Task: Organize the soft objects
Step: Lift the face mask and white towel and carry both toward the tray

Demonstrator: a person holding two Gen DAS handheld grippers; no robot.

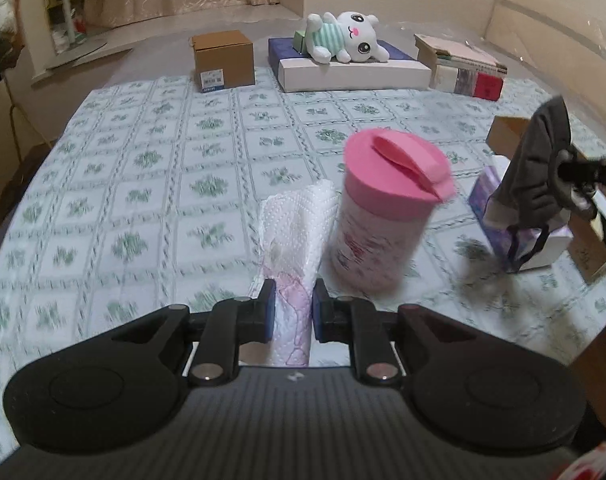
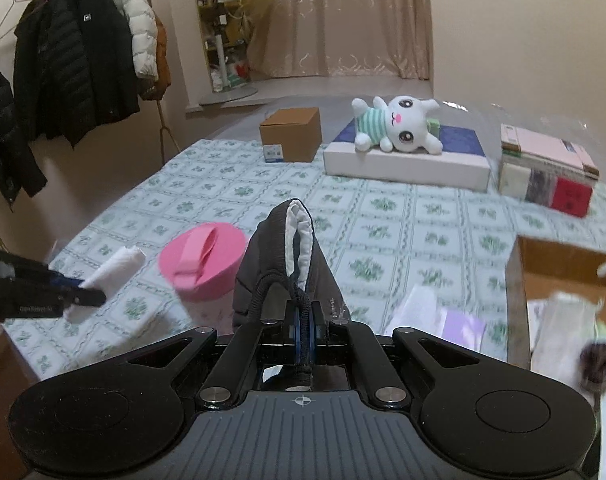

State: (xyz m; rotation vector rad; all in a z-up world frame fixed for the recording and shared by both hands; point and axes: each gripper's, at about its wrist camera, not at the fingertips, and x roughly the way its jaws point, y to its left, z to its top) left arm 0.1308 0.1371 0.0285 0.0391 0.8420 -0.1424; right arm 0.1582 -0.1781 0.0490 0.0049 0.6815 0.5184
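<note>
Holding, left tool [image 1: 293,308]: its two pads pinch a rolled white paper towel pack [image 1: 293,240] near its lower end, so the roll stands up and away from the desk, at the middle of the left view.
Holding, right tool [image 2: 303,328]: pressed together on the ear cord of a dark face mask [image 2: 287,264], which sticks up in front of it; gripping the thin cord seems the easy way to lift something so limp.
Pink-lidded tub [image 1: 387,208]: just right of the towel pack in the left view, blurred, whether touching I cannot tell.
Open cardboard box [image 2: 563,280]: right edge of the right view, with soft items inside; likely the place both held things are bound for.
Purple tissue pack [image 1: 499,216]: beside that box, right of the left view.
Plush rabbit [image 1: 343,38]: lying on a flat white box [image 1: 355,74] at the upper middle, well apart from both tools.
Desk [image 1: 143,160]: covered by a green-patterned cloth.
</note>
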